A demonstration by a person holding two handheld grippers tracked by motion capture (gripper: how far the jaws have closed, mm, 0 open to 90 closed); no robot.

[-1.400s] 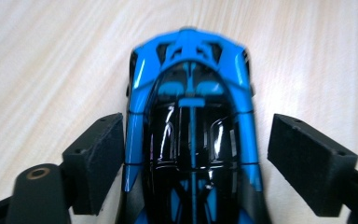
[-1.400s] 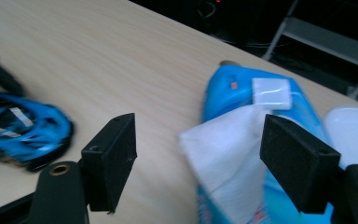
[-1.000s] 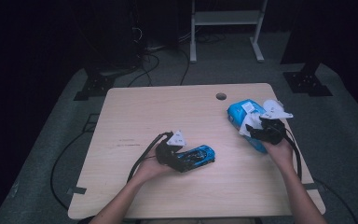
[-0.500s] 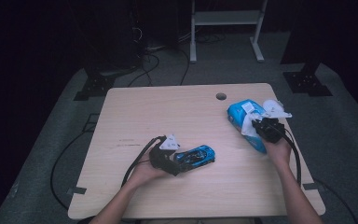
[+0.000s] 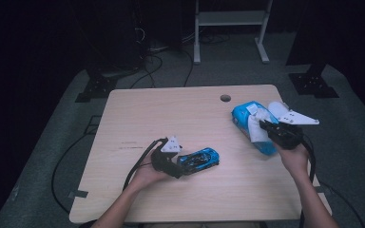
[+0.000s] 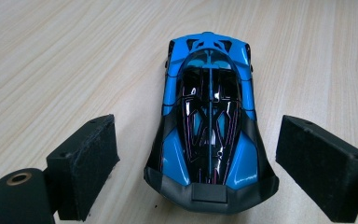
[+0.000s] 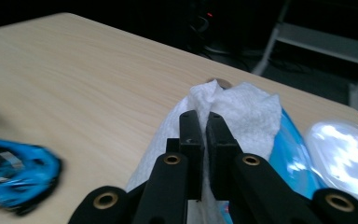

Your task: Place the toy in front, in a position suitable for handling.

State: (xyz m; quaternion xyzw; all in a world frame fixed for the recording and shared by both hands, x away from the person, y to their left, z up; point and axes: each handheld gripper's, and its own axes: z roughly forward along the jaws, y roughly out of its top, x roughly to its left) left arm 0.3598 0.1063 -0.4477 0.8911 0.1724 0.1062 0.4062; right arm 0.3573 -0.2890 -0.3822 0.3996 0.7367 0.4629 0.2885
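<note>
Pale wooden table [image 5: 138,118], dark room, cables on the floor behind. No writing is showing legibly on any item. Left gripper [image 6: 196,172]: jaws are standing wide apart, flanking a blue toy car [image 6: 209,121] without touching it; the car is resting on the table near the front edge. Right gripper [image 7: 204,135]: jaws have just been closing and are now pinching a white wipe [image 7: 242,105], which is rising out of a blue wipes pack [image 5: 249,124] lying at the table's right side, lid flipped open.
</note>
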